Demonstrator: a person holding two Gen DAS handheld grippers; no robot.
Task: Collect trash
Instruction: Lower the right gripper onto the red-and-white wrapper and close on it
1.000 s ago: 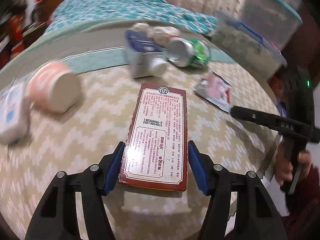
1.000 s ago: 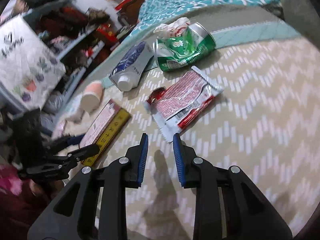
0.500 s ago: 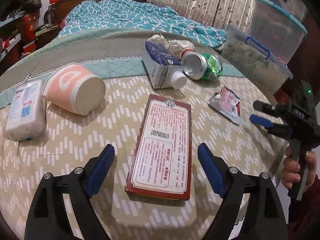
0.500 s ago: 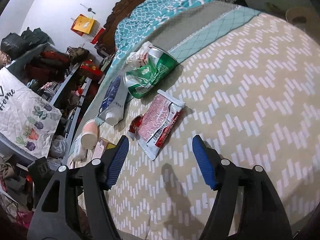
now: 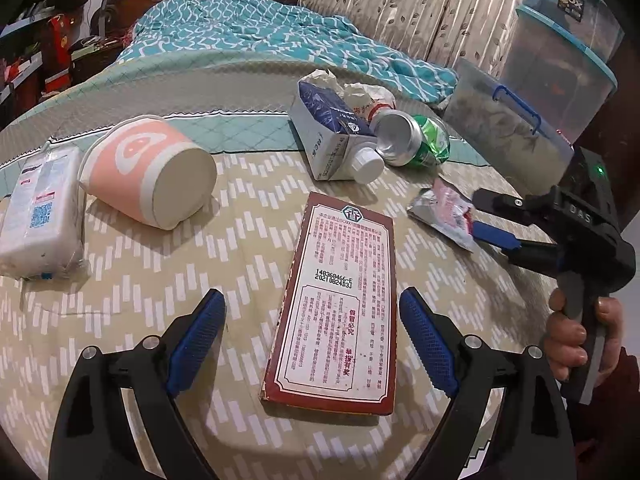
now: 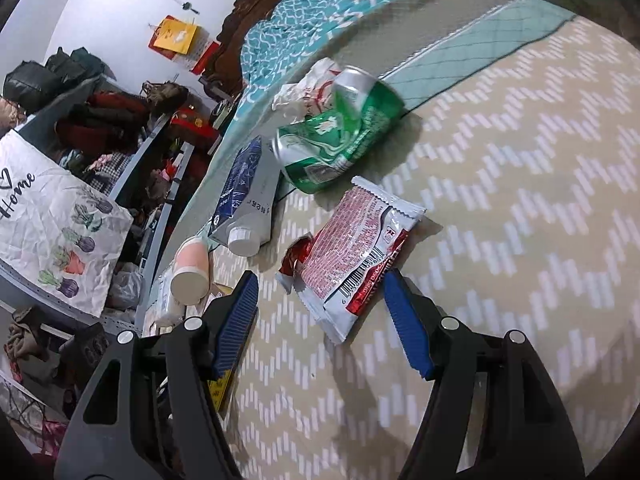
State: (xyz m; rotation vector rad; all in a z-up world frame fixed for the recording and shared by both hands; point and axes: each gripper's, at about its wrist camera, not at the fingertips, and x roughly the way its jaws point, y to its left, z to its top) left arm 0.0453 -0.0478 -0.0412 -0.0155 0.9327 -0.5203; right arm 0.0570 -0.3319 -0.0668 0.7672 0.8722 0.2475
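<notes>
Left wrist view: left gripper (image 5: 312,344) spread wide, nothing pinched; flat red box (image 5: 336,308) lies between the pads, not touched, long axis running 12 to 6, in line with the fingers.
Right wrist view: right gripper (image 6: 320,324) about half spread, empty; snack wrapper (image 6: 352,248) at 12, near end reaching in between the blue pads (image 6: 406,328), long axis 1 to 7.
Contact: cannot tell whether the right-hand pad brushes the wrapper edge; no grip either way.
Nearer hand: right for wrapper, left for box.
Other trash: crushed green can (image 6: 340,140) and carton (image 6: 248,196) beyond wrapper at 11 to 12; pink cup (image 5: 152,172) and tissue pack (image 5: 40,216) at 10 from left gripper.
Surface: chevron cloth (image 6: 520,200).
Likely next: advance slightly, close across wrapper's short axis.
Risk: thin film, pads may skid over it.
</notes>
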